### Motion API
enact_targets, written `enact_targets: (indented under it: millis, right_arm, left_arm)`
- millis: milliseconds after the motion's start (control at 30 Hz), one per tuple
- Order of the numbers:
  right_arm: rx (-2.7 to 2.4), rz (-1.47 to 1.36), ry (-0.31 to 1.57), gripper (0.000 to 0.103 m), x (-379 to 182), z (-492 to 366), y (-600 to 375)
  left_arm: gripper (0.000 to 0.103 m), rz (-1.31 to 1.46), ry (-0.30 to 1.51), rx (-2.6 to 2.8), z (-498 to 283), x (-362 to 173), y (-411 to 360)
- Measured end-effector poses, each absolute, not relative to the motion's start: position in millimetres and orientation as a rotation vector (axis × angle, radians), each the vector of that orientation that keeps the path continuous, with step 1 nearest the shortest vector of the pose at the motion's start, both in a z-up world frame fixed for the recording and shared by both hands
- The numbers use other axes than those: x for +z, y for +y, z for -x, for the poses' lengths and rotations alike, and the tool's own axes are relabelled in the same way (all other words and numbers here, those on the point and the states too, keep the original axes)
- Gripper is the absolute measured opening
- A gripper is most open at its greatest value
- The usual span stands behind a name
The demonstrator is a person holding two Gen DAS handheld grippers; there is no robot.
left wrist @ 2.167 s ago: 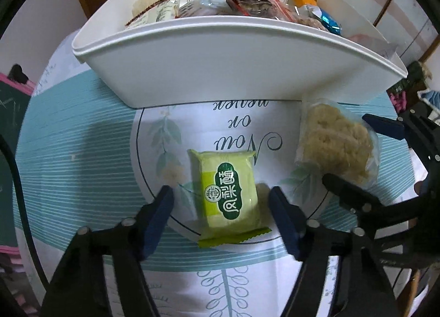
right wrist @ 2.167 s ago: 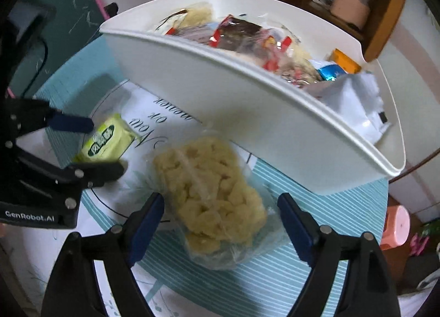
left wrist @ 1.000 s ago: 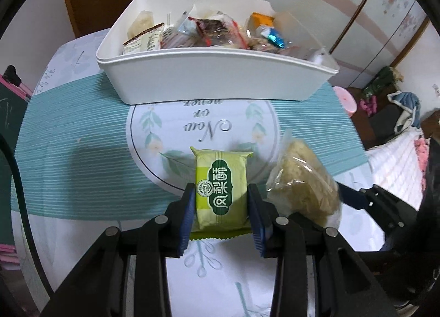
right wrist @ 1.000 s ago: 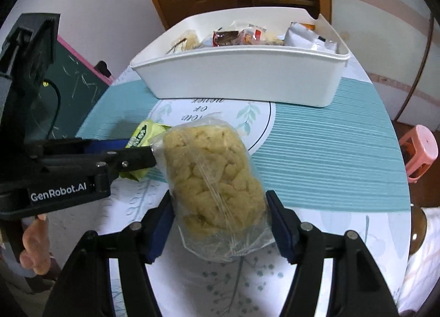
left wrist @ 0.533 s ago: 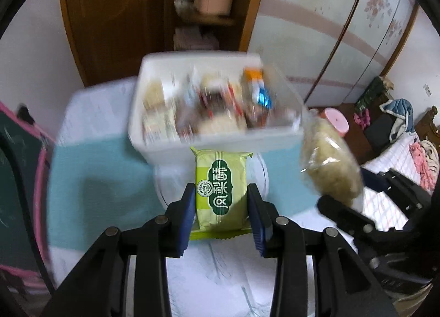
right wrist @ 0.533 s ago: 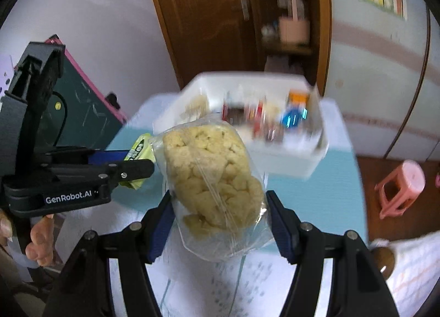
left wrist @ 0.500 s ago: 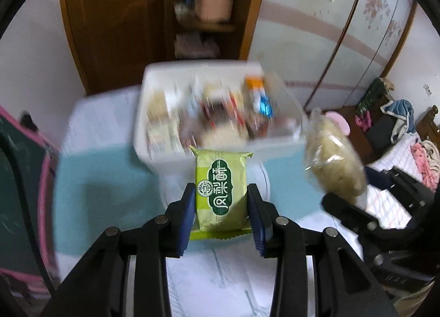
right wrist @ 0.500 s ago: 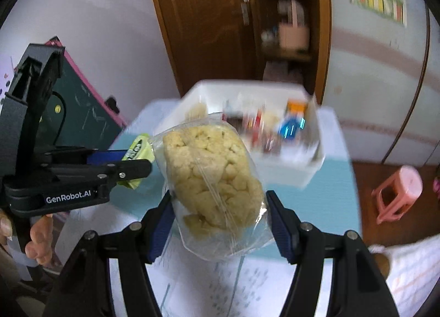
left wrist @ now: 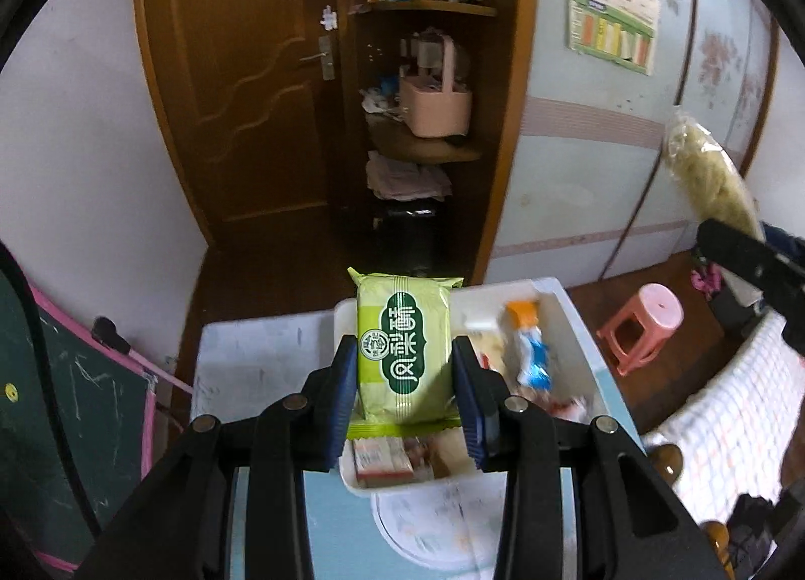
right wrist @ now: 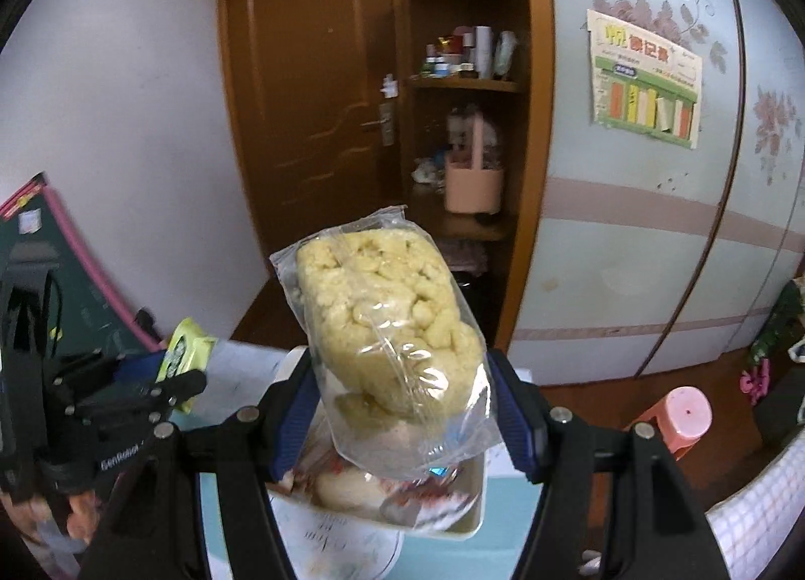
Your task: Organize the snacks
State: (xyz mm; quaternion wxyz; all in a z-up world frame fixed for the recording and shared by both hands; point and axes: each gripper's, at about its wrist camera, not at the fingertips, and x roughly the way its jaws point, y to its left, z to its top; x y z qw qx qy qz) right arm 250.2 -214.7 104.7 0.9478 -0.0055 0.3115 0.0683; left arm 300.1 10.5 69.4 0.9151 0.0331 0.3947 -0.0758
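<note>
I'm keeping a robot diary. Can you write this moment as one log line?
left gripper: holds green snack pack | right gripper: holds clear snack bag | both above white bin

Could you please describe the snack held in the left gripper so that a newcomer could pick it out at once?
Find the white plastic bin of snacks on the table. Directly above its near end, the left gripper clamps a flat, rectangular lime-green packet with dark green characters on its face. The right gripper holds a clear bag of pale yellow puffed snack, so the opaque green wrapper sets the packet apart.

Glossy green foil packet (left wrist: 403, 348), clear crinkled plastic bag (right wrist: 390, 343), smooth white plastic bin (left wrist: 578, 328), matt black tools.
</note>
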Motion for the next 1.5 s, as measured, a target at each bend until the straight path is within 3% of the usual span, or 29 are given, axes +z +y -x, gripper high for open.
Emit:
enact_targets:
  millis: [200, 400, 467, 500, 533, 667, 933, 1500]
  right_arm:
    - [0.076, -0.002, 0.723, 0.065, 78.1, -305.1, -208.8]
    - [0.057, -0.031, 0.86, 0.065, 10.2, -344.7, -207.1]
    - [0.073, -0.05, 0.926, 0.065, -16.3, -354.8, -207.0]
    - [0.08, -0.059, 0.953, 0.066, -27.2, -356.4, -206.0]
    - [0.084, -0.064, 0.979, 0.066, -38.1, -359.4, -205.9]
    - [0.038, -0.015, 1.016, 0.078, -67.3, -360.0, -202.9]
    - [0.064, -0.071, 1.046, 0.079, -77.1, -355.0, -206.7]
    - [0.09, -0.099, 0.954, 0.08, -16.7, -300.1, -203.9]
  left_arm:
    - [0.035, -0.086, 0.841, -0.085, -369.5, 39.7, 1.4]
    - [0.037, -0.08, 0.936, -0.037, -416.0, -26.2, -5.1]
    - [0.056, -0.074, 0.969, -0.04, -424.0, -49.0, -7.8]
    - [0.084, -0.066, 0.99, -0.052, -424.0, -58.3, -8.9]
    - [0.101, -0.048, 1.022, -0.08, -427.0, -70.6, -10.0]
    - [0.101, -0.009, 1.079, -0.128, -423.0, -98.4, -14.7]
    - [0.101, 0.015, 1.071, -0.134, -416.2, -107.1, -15.4]
    - [0.101, 0.051, 0.972, -0.14, -342.5, -28.7, 4.3]
